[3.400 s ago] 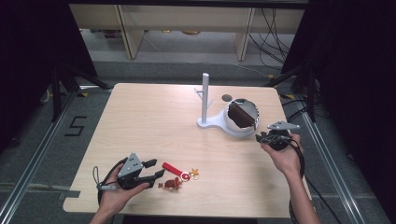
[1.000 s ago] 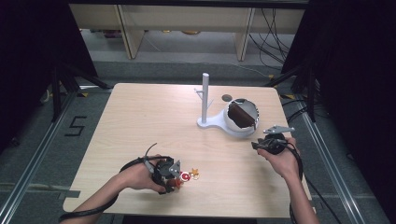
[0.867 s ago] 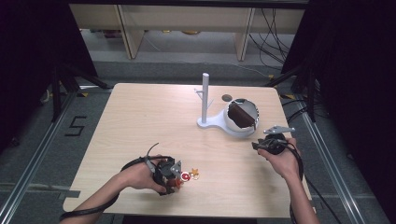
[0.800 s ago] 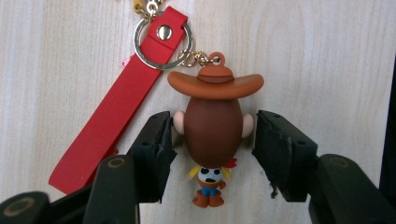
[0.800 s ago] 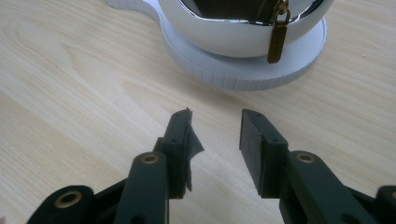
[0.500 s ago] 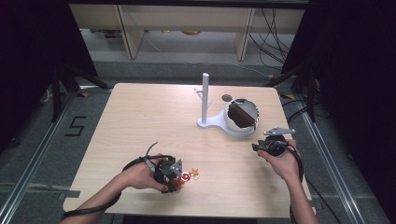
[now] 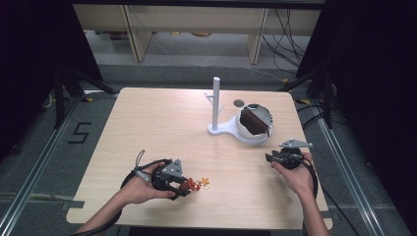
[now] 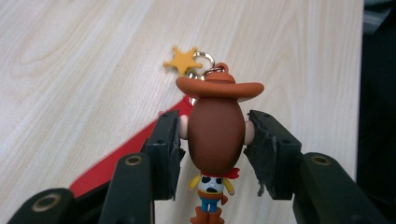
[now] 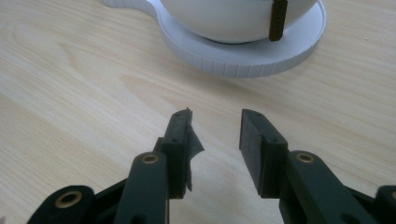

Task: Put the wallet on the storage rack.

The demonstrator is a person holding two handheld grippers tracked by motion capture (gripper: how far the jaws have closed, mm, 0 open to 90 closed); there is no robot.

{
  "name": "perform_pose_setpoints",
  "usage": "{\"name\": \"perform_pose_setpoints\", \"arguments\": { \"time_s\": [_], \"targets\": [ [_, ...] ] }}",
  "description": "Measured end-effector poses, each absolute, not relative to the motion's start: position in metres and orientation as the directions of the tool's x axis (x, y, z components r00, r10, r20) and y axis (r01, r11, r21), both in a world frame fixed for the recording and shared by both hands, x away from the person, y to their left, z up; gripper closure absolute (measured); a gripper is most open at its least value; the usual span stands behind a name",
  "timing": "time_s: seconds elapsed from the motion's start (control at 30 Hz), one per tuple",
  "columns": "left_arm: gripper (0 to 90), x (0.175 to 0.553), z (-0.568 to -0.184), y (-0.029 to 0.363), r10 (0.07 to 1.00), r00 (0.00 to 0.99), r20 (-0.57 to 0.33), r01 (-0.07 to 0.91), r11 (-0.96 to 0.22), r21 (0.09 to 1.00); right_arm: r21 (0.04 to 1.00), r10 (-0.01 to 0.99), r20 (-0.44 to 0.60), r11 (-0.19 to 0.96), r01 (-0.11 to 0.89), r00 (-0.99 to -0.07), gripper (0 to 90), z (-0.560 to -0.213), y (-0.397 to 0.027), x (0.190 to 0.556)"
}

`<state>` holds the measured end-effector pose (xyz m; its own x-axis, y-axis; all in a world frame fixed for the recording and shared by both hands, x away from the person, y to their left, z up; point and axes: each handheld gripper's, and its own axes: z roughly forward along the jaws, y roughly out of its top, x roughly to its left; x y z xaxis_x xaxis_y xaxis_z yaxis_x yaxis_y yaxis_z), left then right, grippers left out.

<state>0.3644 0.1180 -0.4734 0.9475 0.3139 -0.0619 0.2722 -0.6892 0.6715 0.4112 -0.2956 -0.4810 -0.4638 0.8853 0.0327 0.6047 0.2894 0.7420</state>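
A small cowboy figure keychain with a brown hat, a yellow star charm and a red strap sits near the table's front edge. My left gripper is shut on the figure's head, one pad against each ear. In the high view the keychain pokes out just right of that gripper. My right gripper is at the right side of the table. Its jaws stand open with nothing between them, a short way from the white stand's round base.
A white stand with an upright post and a white round holder with a brown piece in it stands at the table's back middle. A small dark disc lies behind it. The table's front edge is close to my left hand.
My left gripper has moved right from beside the keychain onto it and closed on the figure's head. The right gripper has barely shifted.
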Motion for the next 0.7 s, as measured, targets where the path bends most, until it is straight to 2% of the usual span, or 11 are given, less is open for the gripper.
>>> {"name": "perform_pose_setpoints", "arguments": {
  "time_s": [0.03, 0.1, 0.2, 0.3, 0.33, 0.47, 0.63, 0.67, 0.7],
  "targets": [
    [54.7, 0.364, -0.471, 0.119, 0.338, 0.939, -0.062, 0.285, -0.663, 0.692, 0.738, 0.901, 0.049, 0.258, 0.624, -0.430, 64.6, -0.481, -0.292, 0.408],
    [54.7, 0.365, -0.468, 0.120, 0.358, 0.932, -0.050, 0.285, -0.644, 0.710, 0.756, 0.887, 0.049, 0.268, 0.597, -0.459, 64.6, -0.484, -0.294, 0.409],
    [54.8, 0.365, -0.462, 0.121, 0.402, 0.914, -0.057, 0.309, -0.598, 0.740, 0.760, 0.904, 0.079, 0.218, 0.613, -0.420, 64.6, -0.486, -0.291, 0.405],
    [54.8, 0.366, -0.457, 0.122, 0.452, 0.890, -0.064, 0.331, -0.542, 0.772, 0.766, 0.891, 0.048, 0.257, 0.589, -0.452, 64.5, -0.489, -0.294, 0.406],
    [54.8, 0.367, -0.455, 0.123, 0.469, 0.881, -0.069, 0.341, -0.526, 0.779, 0.763, 0.900, 0.066, 0.233, 0.602, -0.432, 64.6, -0.489, -0.292, 0.404],
    [54.8, 0.371, -0.449, 0.124, 0.521, 0.851, -0.067, 0.350, -0.468, 0.812, 0.774, 0.895, 0.086, 0.216, 0.596, -0.437, 64.6, -0.492, -0.291, 0.402],
    [54.8, 0.378, -0.439, 0.126, 0.583, 0.811, -0.054, 0.344, -0.400, 0.849, 0.799, 0.910, 0.062, 0.201, 0.567, -0.410, 64.5, -0.497, -0.289, 0.398],
    [54.8, 0.380, -0.437, 0.125, 0.589, 0.806, -0.060, 0.344, -0.382, 0.858, 0.790, 0.920, 0.110, 0.149, 0.594, -0.377, 64.5, -0.498, -0.284, 0.395],
    [54.8, 0.381, -0.434, 0.126, 0.601, 0.797, -0.054, 0.345, -0.381, 0.857, 0.801, 0.912, 0.100, 0.163, 0.576, -0.397, 64.5, -0.499, -0.285, 0.396]
  ]
}}
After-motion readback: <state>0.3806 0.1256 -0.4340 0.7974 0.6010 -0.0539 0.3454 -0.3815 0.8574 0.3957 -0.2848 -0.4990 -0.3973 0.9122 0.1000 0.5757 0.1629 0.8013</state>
